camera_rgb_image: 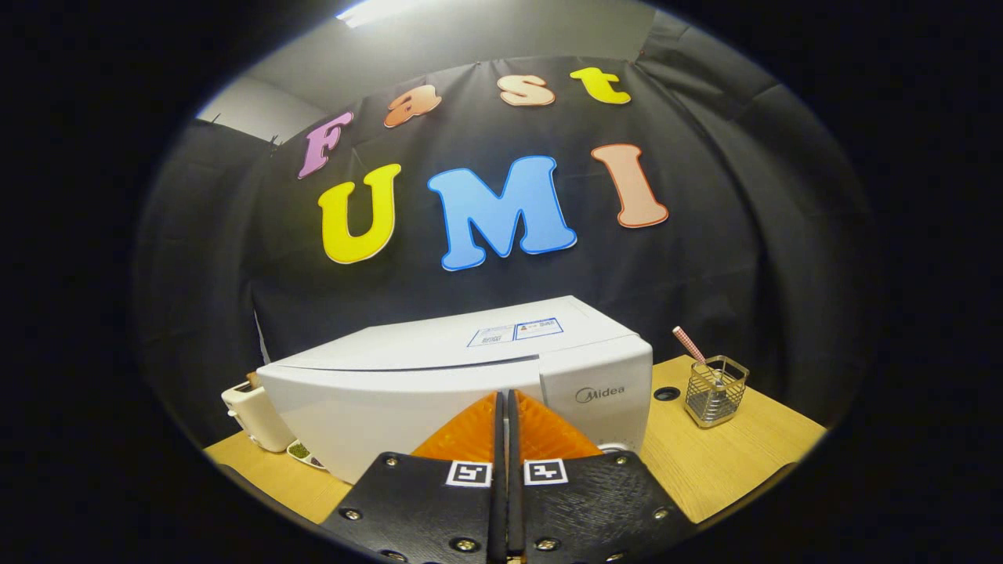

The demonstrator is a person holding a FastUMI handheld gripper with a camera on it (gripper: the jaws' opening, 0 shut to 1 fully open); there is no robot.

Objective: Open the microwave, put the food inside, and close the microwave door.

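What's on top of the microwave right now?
On the microwave top lies a flat sticker label, nothing else. Its door looks closed, so the inside is hidden. The gripper is shut, empty, just before its front.

tongs [505, 403], ribbed pads, square markers, screws

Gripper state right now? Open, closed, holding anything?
Gripper: closed, fingers pressed together with nothing between them, tips pointing at the front of the white microwave just ahead.
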